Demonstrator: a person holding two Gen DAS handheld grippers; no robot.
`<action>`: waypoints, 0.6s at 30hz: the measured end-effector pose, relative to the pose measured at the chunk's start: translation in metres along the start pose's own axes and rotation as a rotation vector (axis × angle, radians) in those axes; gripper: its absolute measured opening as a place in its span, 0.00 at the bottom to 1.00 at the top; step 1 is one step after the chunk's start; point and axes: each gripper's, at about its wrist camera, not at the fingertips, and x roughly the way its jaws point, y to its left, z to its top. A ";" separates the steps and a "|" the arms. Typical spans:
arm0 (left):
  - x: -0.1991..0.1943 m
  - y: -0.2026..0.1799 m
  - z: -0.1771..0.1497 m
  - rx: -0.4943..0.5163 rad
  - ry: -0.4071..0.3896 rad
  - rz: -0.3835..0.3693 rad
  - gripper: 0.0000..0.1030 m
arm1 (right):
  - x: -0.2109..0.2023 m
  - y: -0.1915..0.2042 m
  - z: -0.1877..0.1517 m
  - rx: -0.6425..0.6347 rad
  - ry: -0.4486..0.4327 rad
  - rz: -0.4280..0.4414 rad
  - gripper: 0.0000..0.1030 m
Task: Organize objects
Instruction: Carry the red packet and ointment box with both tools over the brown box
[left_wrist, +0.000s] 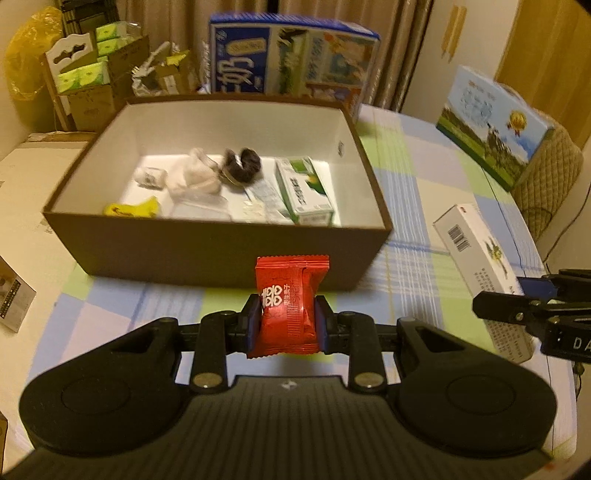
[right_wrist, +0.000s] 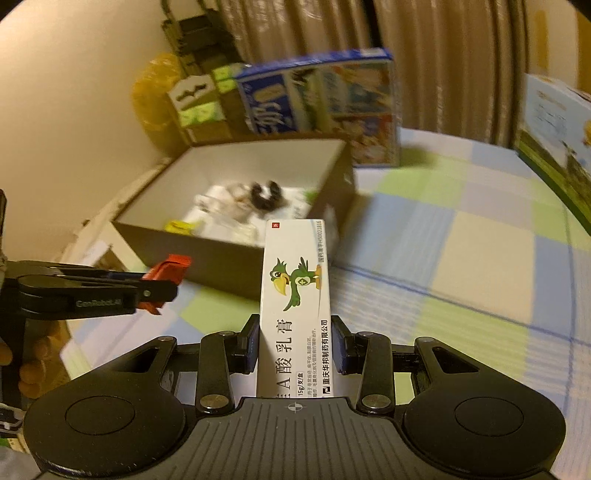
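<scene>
The left gripper (left_wrist: 287, 325) pinches a red candy packet (left_wrist: 289, 306) just before the brown storage box (left_wrist: 221, 251). The right gripper (right_wrist: 295, 343) clamps a white ointment carton (right_wrist: 295, 295) above the checked tablecloth (right_wrist: 480, 266).

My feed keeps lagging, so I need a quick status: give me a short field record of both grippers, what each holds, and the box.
left gripper: shut on red candy packet, short of the box's near wall
right gripper: shut on white ointment carton
brown box: open, on the checked tablecloth
box contents: green-white carton, dark hair tie, yellow wrapper, other small items
not yet in box: packet, ointment carton
</scene>
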 end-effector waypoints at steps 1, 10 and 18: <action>-0.003 0.005 0.003 -0.004 -0.009 0.003 0.24 | 0.003 0.004 0.005 -0.003 -0.004 0.010 0.34; -0.011 0.049 0.036 -0.018 -0.077 0.042 0.24 | 0.037 0.040 0.056 -0.037 -0.063 0.072 0.34; 0.000 0.081 0.072 0.001 -0.106 0.072 0.24 | 0.070 0.056 0.097 -0.042 -0.086 0.059 0.34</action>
